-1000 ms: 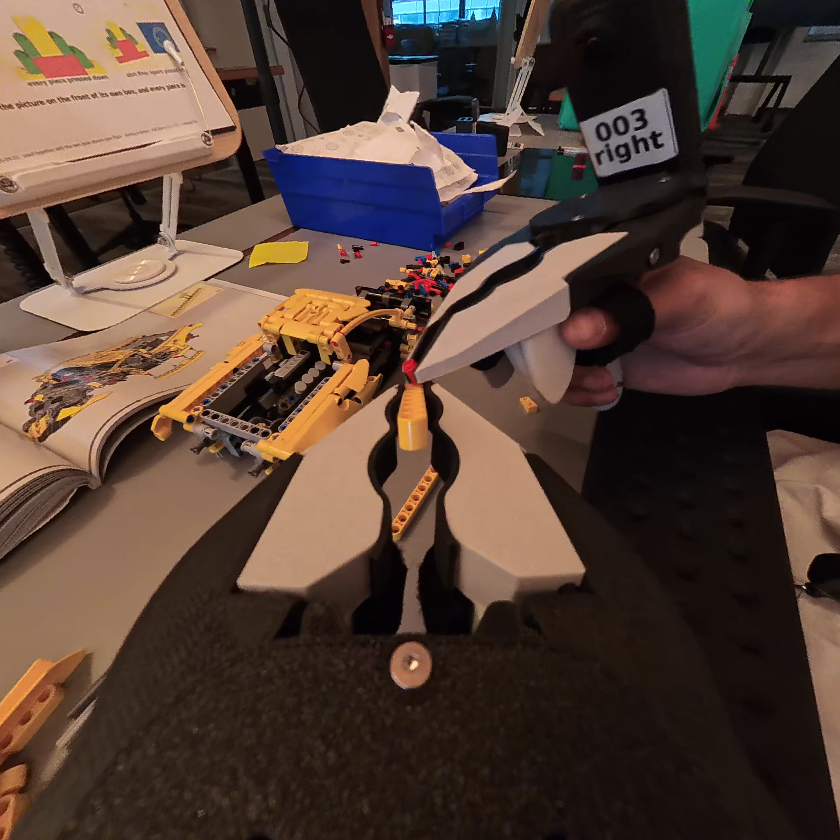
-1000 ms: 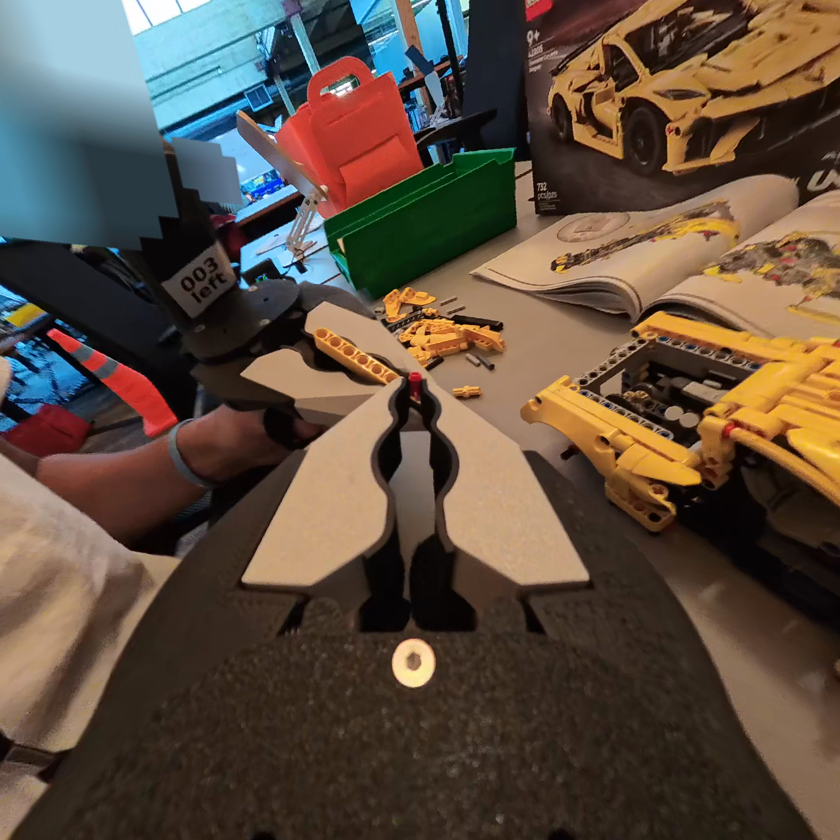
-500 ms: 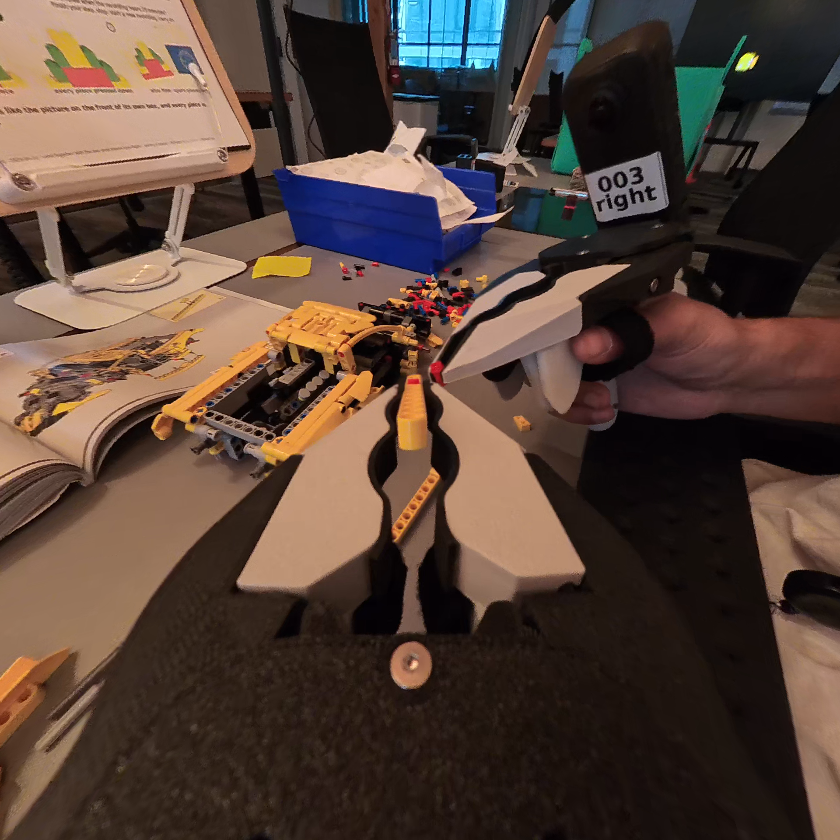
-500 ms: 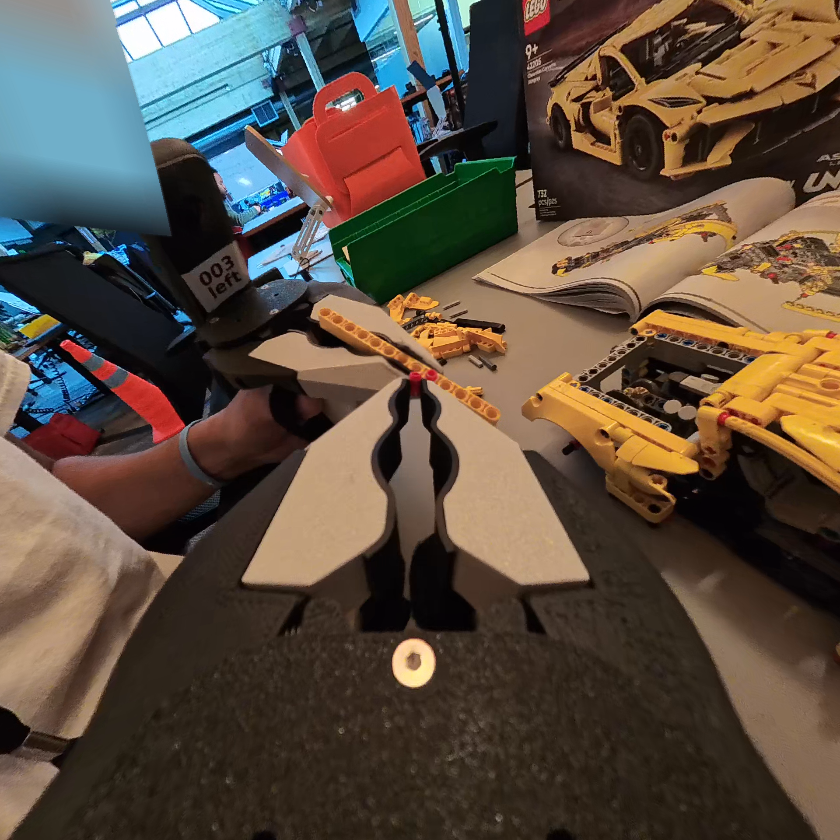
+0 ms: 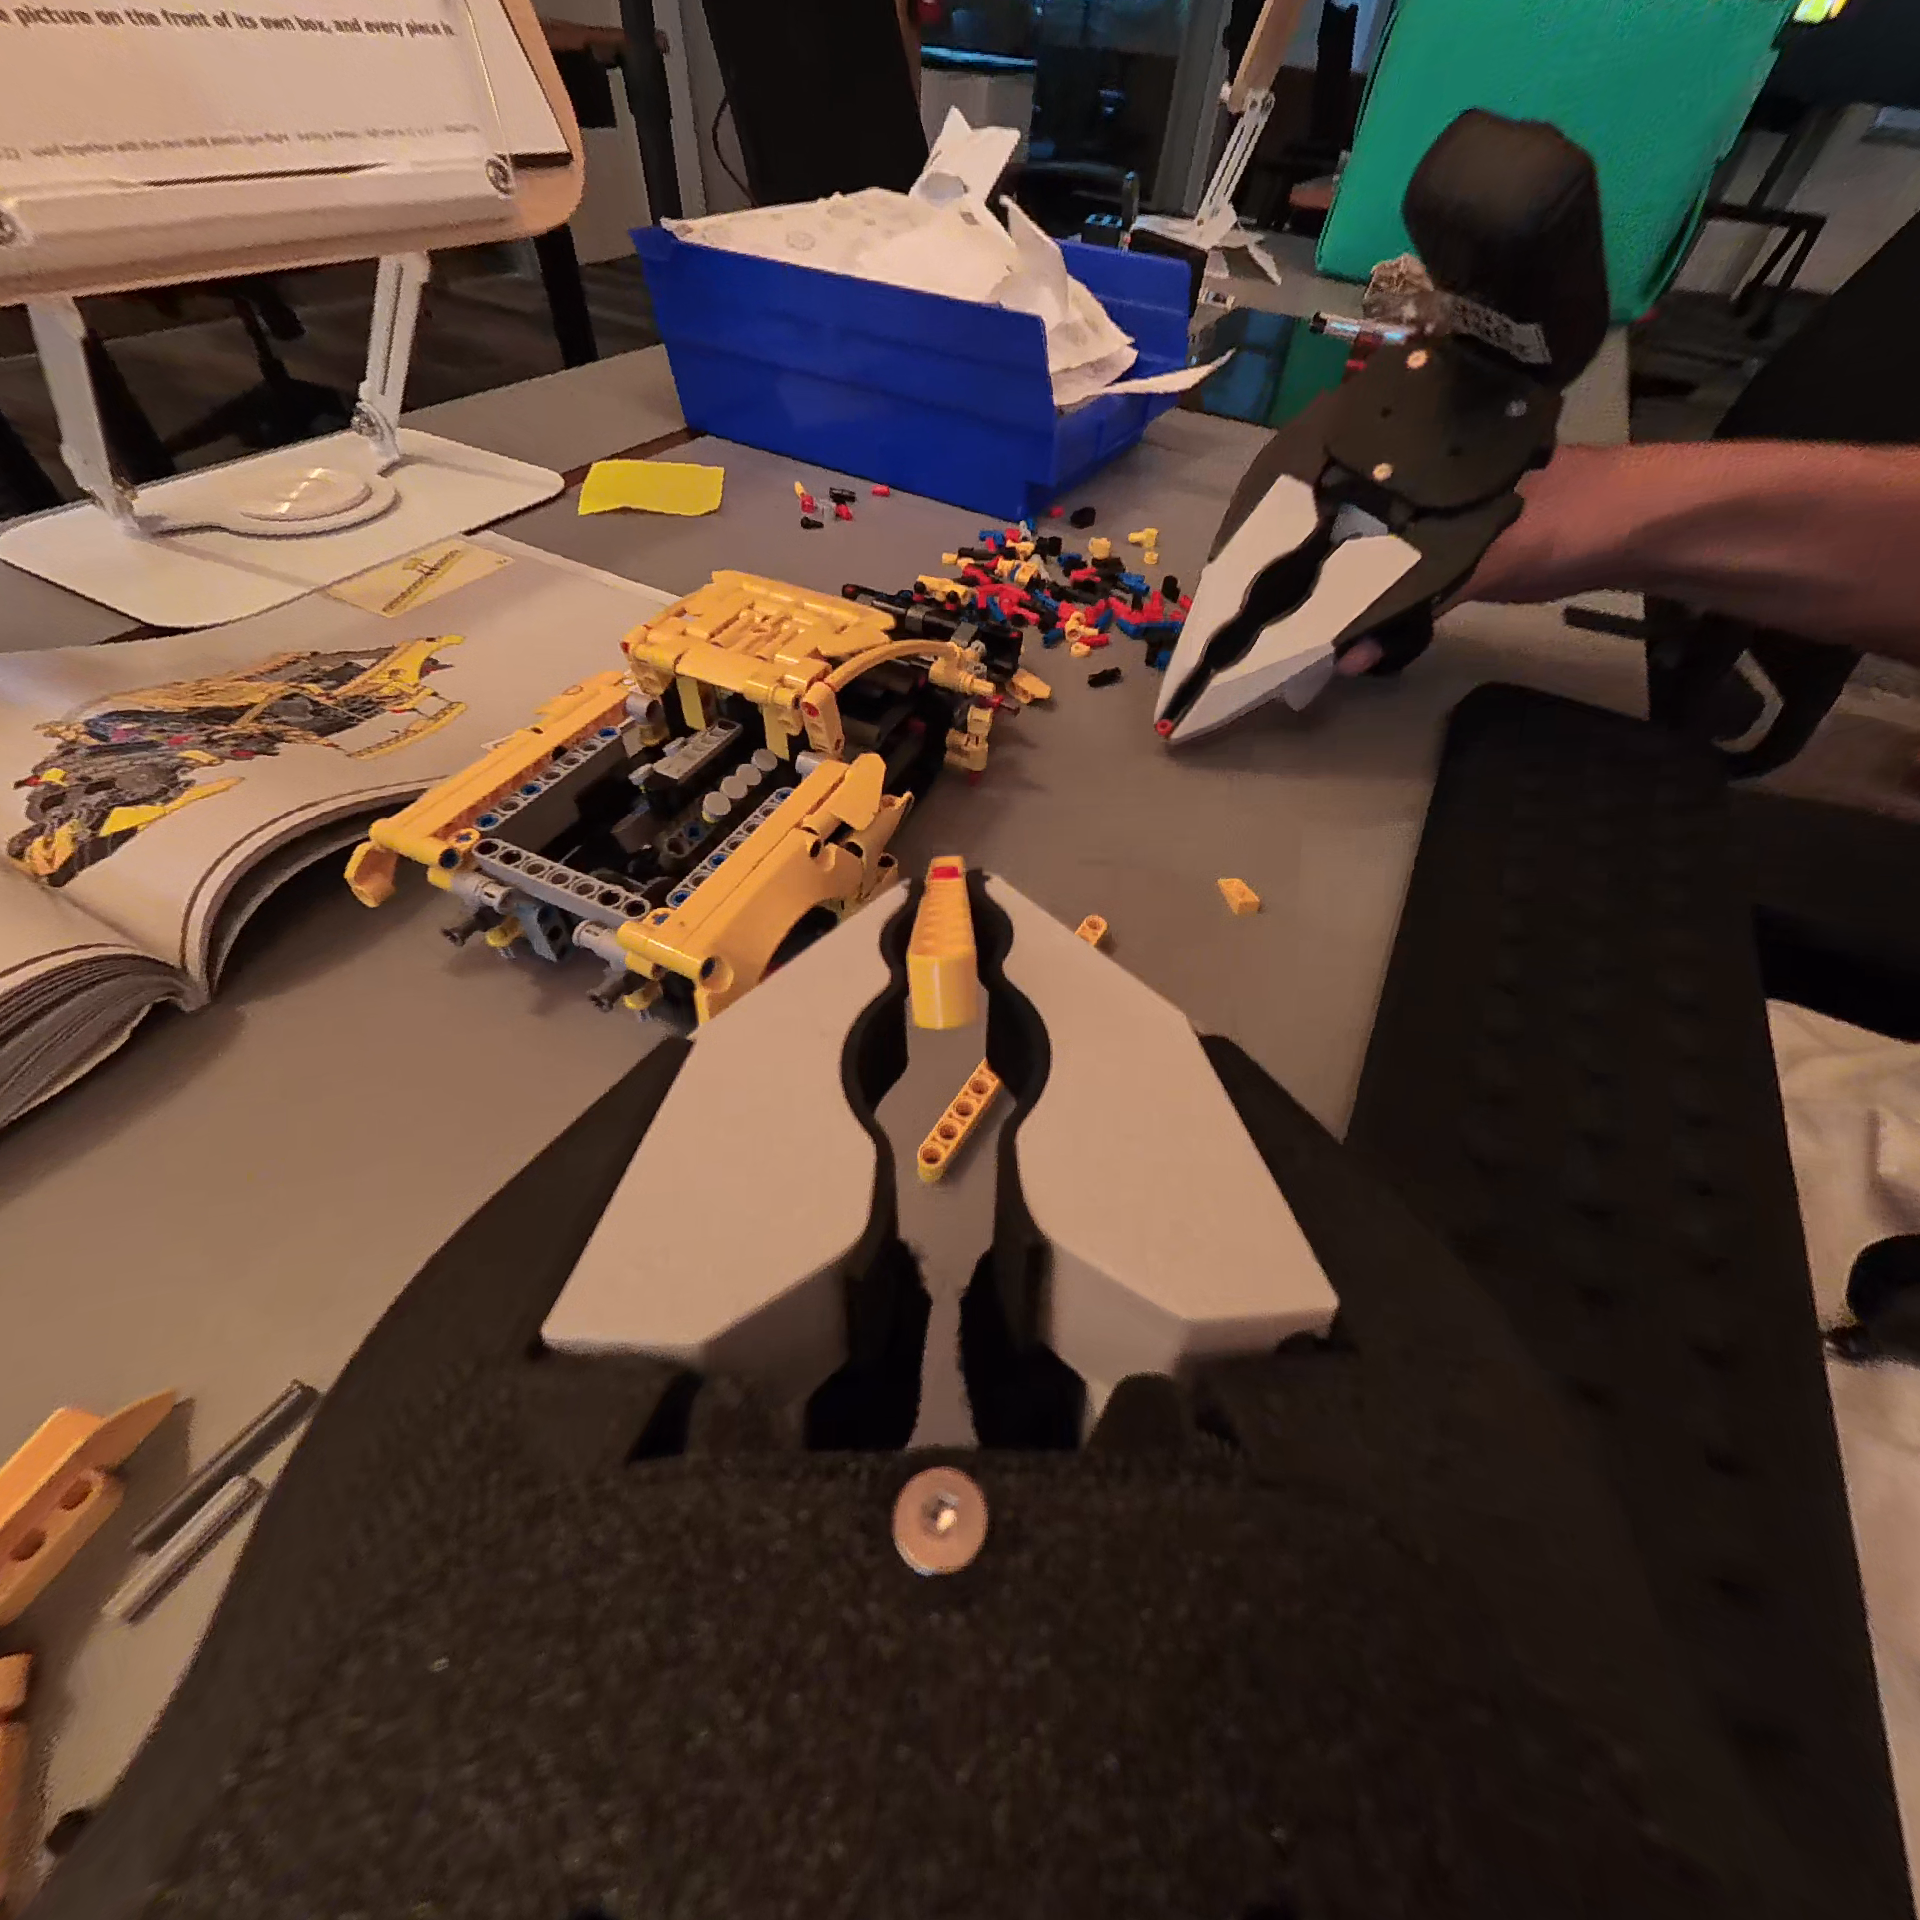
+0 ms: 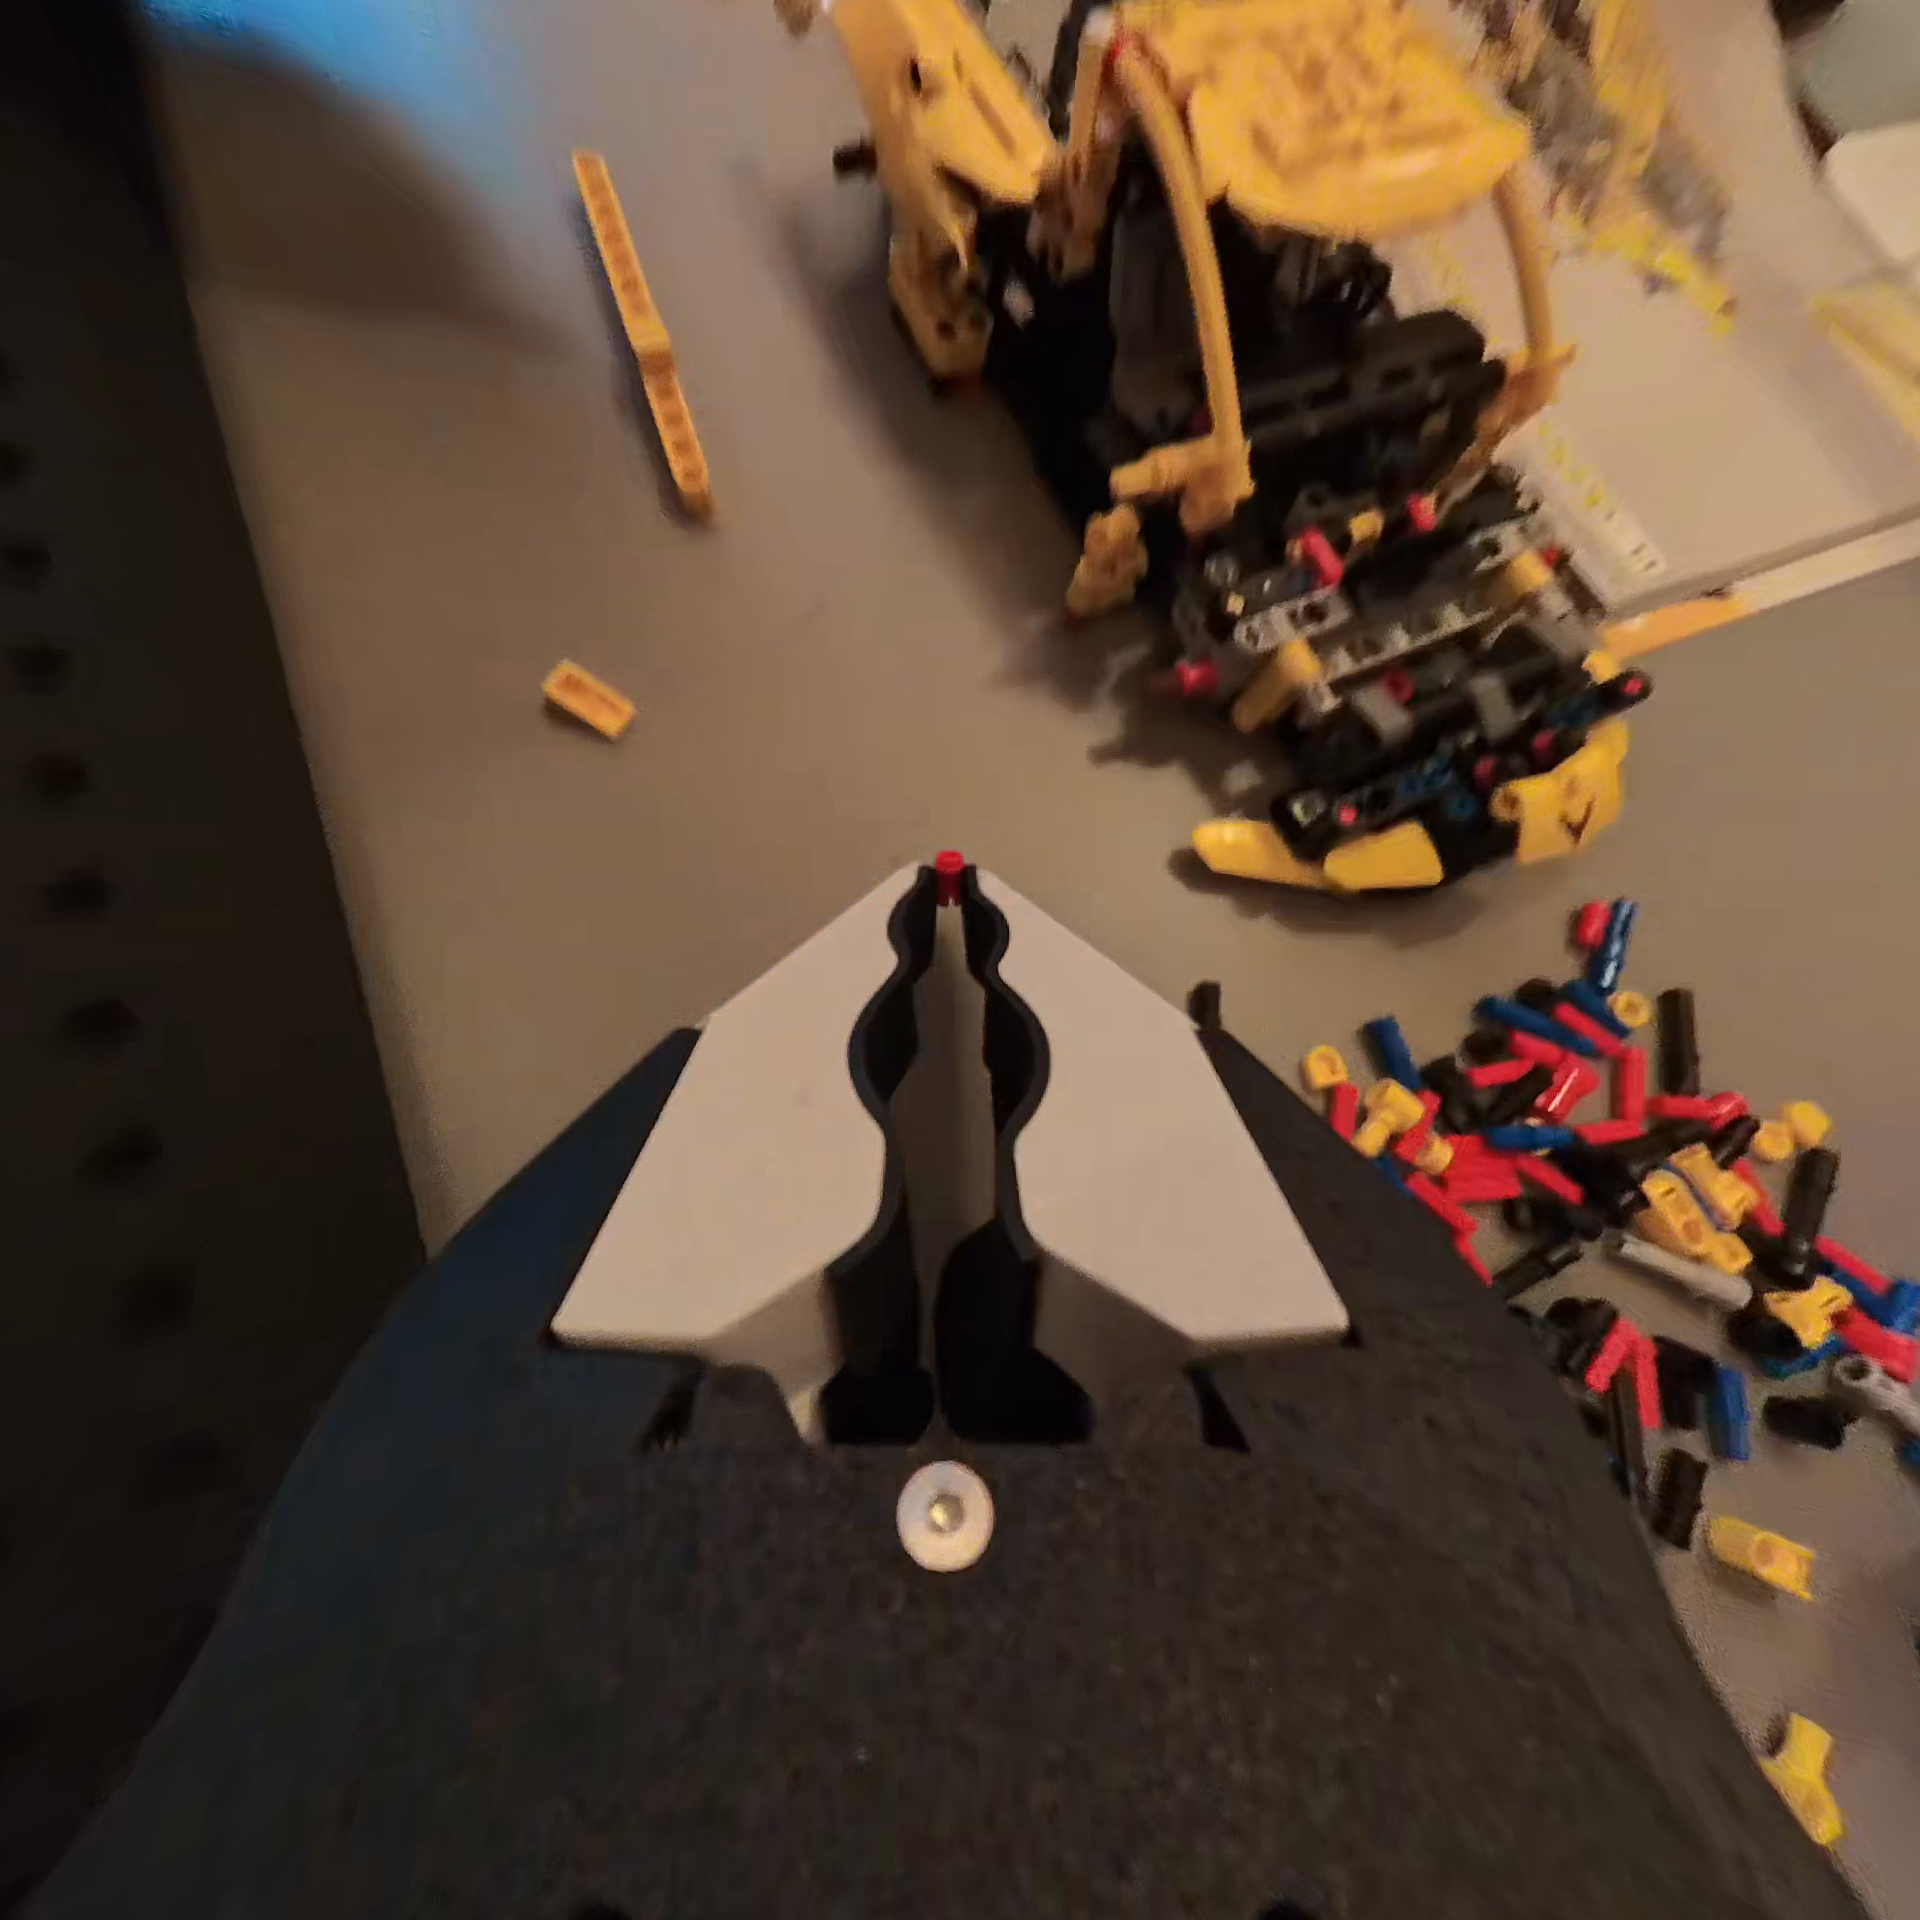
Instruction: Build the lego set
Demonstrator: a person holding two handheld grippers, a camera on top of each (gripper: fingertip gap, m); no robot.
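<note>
Pinching holed yellow beam (image 5: 940,966), left claw (image 5: 943,883); right claw (image 6: 945,881) clamped on tiny red pin (image 6: 945,864).

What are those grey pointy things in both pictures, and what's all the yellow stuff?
They are the fingers of two hand-held grippers, like big tongs, and a person squeezes them. Each gripper has a camera looking along its fingers, so there is one picture per gripper. The left gripper pinches a yellow beam with a red pin in its end. The right gripper pinches another red pin. On the grey table sit a half-built yellow car, loose pins, an open booklet and a blue bin.
</note>
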